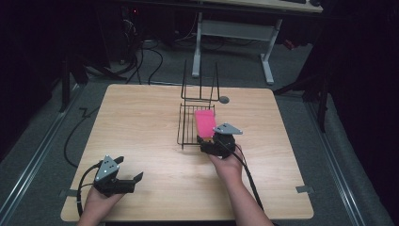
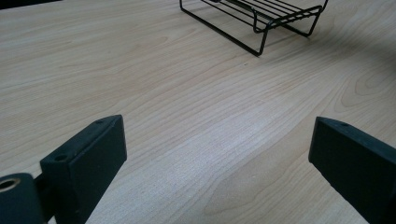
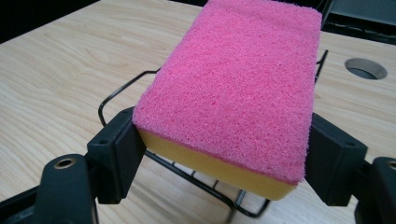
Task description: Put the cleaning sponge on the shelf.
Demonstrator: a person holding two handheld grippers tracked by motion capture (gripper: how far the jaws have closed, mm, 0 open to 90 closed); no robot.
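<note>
Resting low at the near left corner of the tabletop (image 1: pixel 141 122), the left tool (image 1: pixel 127 181) lay released, its jaws spread wide with nothing but bare wood between them. The person's left hand (image 1: pixel 96 202) kept it well apart from the work, probably parked so that it would not crowd the other arm. Its own view looked across open wood toward the near end of the wire rack (image 2: pixel 261 18).

Farther in, near the middle of the tabletop, the person's right hand (image 1: pixel 230 165) held the right tool (image 1: pixel 207 140) at the near end of the rack (image 1: pixel 188 125). That tool was clenched on a sponge (image 3: pixel 233 88), pink on top with a yellow layer beneath, the jaws pressing its two long sides close to its near end. The sponge sat roughly level and reached out over the rack's wires; whether it touched them could not be told. A grip on the sides left the underside free, which would suit laying it flat in the rack.

Beyond, the rack's tall back wires (image 1: pixel 200 82) stood upright, with a round hole (image 1: pixel 224 100) in the tabletop just beside them.
</note>
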